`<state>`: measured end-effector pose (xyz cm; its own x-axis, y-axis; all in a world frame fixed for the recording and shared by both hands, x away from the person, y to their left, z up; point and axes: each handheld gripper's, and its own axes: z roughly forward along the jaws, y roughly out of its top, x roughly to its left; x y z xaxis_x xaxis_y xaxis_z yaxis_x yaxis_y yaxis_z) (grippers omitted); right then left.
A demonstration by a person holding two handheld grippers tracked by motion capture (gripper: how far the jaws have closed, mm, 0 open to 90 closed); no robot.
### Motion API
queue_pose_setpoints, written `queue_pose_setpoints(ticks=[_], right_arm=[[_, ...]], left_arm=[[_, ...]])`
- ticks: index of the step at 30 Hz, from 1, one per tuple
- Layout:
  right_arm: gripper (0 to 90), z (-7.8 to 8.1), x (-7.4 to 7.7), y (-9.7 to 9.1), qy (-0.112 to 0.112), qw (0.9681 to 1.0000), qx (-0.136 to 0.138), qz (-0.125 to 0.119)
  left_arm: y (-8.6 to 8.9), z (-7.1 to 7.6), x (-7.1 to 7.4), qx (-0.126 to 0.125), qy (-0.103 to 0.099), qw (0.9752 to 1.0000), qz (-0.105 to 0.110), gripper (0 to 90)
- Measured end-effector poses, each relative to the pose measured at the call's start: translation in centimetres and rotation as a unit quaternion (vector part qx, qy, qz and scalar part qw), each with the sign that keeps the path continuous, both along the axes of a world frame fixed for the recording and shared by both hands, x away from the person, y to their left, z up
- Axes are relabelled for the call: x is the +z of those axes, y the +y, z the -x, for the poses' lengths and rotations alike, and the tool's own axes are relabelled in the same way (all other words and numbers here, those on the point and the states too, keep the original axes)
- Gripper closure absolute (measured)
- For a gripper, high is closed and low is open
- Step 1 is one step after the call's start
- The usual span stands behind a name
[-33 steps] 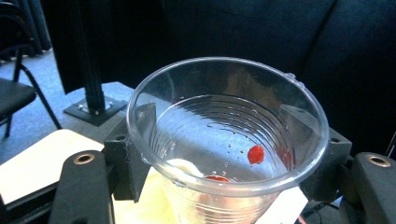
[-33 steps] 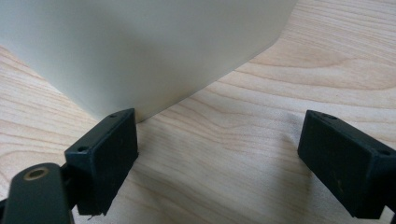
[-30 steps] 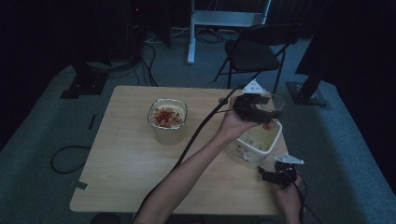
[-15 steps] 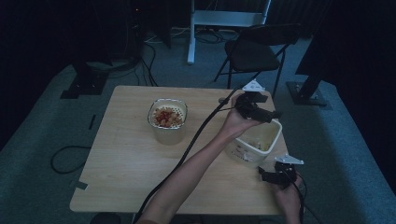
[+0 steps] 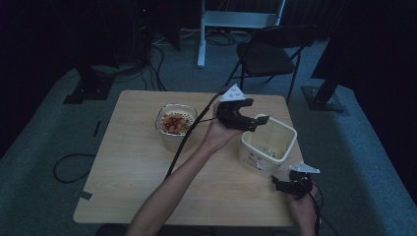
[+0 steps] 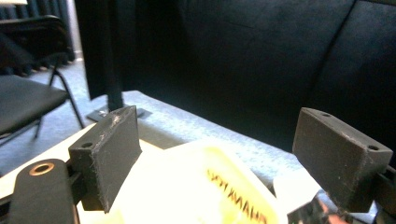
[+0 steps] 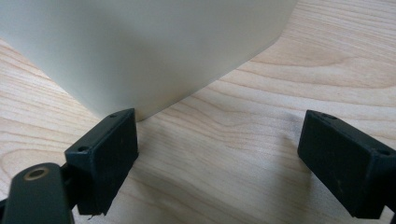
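Note:
A white square tub (image 5: 268, 144) stands at the table's right side. My left gripper (image 5: 255, 122) hovers at the tub's near-left rim, pointing right over it. Its jaws have just been opening and stand wide with nothing between them. In the left gripper view that gripper (image 6: 219, 151) looks over the tub's rim (image 6: 210, 189), which sits low and blurred. A glass bowl of red pieces (image 5: 175, 123) sits left of the hand. My right gripper (image 5: 281, 184) rests open on the wood just before the tub. In the right gripper view the gripper (image 7: 219, 154) faces the tub's wall (image 7: 140, 51), with the left pad near a corner.
The wooden table (image 5: 133, 167) has bare room at its left and front. A black folding chair (image 5: 275, 49) stands behind the far edge. Cables (image 5: 69, 167) lie on the carpet at the left. Stand feet (image 5: 322, 96) sit near the far right corner.
My left gripper has moved leftward from above the tub's far side to its left rim. The right gripper has stayed put.

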<state>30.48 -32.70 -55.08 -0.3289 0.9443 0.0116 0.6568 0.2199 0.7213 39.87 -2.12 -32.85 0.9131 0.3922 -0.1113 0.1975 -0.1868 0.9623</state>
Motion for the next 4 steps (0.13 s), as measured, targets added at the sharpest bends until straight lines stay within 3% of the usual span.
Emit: queue_pose_setpoints(ticks=[4], right_arm=[[11.8, 0.1, 0.0, 0.2, 0.0, 0.9999, -0.01, 0.0]], left_arm=[[3.4, 1.7, -0.9, 0.009, -0.013, 0.9999, -0.007, 16.4]])
